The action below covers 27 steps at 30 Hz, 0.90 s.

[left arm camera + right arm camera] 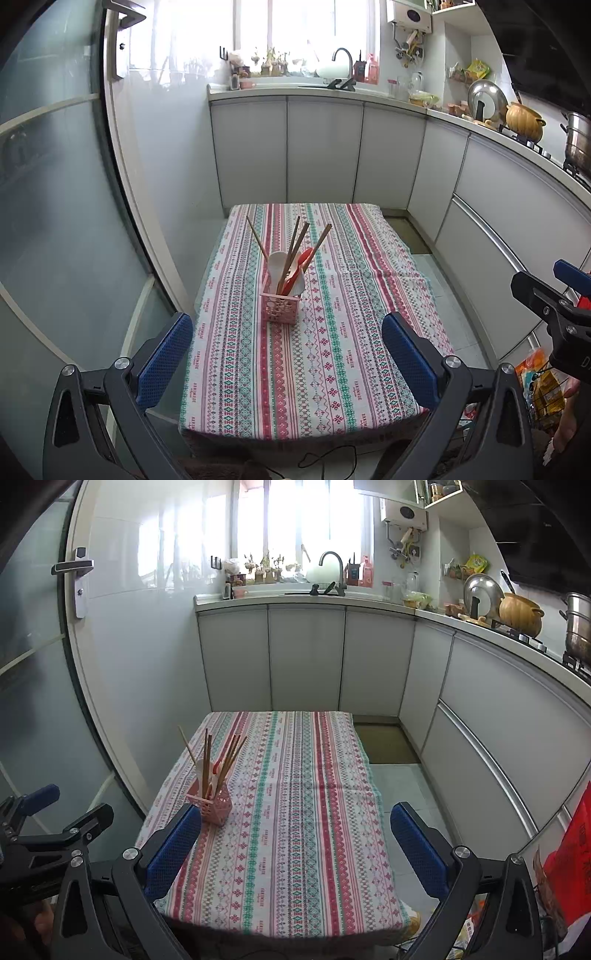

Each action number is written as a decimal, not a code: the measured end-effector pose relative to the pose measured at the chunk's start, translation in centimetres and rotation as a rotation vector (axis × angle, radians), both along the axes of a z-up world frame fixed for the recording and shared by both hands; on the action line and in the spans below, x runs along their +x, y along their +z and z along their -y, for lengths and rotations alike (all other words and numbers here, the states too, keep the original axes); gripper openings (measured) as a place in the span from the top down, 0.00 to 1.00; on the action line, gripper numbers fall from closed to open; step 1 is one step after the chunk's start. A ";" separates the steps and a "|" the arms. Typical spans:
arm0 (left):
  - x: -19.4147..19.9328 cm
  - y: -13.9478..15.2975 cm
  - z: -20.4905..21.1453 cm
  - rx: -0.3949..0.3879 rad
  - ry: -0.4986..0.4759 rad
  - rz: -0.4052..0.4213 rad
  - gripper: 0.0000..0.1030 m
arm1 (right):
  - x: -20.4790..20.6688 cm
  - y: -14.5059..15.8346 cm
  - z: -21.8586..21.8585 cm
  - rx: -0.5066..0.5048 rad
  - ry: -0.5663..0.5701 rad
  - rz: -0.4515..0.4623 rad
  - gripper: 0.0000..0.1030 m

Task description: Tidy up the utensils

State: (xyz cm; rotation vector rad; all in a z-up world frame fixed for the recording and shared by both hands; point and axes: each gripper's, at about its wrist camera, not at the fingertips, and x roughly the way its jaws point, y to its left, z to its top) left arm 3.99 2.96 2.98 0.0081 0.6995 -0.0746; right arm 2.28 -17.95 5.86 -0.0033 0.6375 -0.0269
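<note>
1. While both cameras look down a small kitchen from the near end of a table, the far left of the scene is a frosted glass door (33,686) with a metal handle (75,579).

2. Low at the near left, the left gripper (288,354) hangs over the near edge of the table, its two blue fingers wide apart with nothing between them.

3. Between those fingers and farther off, a small pink basket (279,308) stands upright on the tablecloth (332,350), which is striped in pink, red and green. It sits left of the table's middle.

4. Inside the basket stand several wooden chopsticks (295,240) leaning outward, a white spoon (276,264) and a red spoon (301,264). Whether more pieces sit inside I cannot tell.

5. No loose cutlery shows anywhere on the cloth in either view. From that I judge the sorting to be finished or nearly so, with little left but drawing the tools away.

6. To the right, the right gripper (295,843) also hangs over the near edge, fingers spread apart and empty, the basket just beyond its left finger.

7. Along the far wall run white cupboards (306,657) under a counter with a tap (332,568) and a bright window (295,517).

8. At the far right, a brown clay pot (519,614) and a steel pot (578,627) sit on the stove.
</note>
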 end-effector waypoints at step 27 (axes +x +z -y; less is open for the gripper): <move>-0.1 0.1 0.2 -0.004 0.003 -0.001 0.00 | 0.4 -0.2 -0.9 0.001 0.018 -0.006 0.00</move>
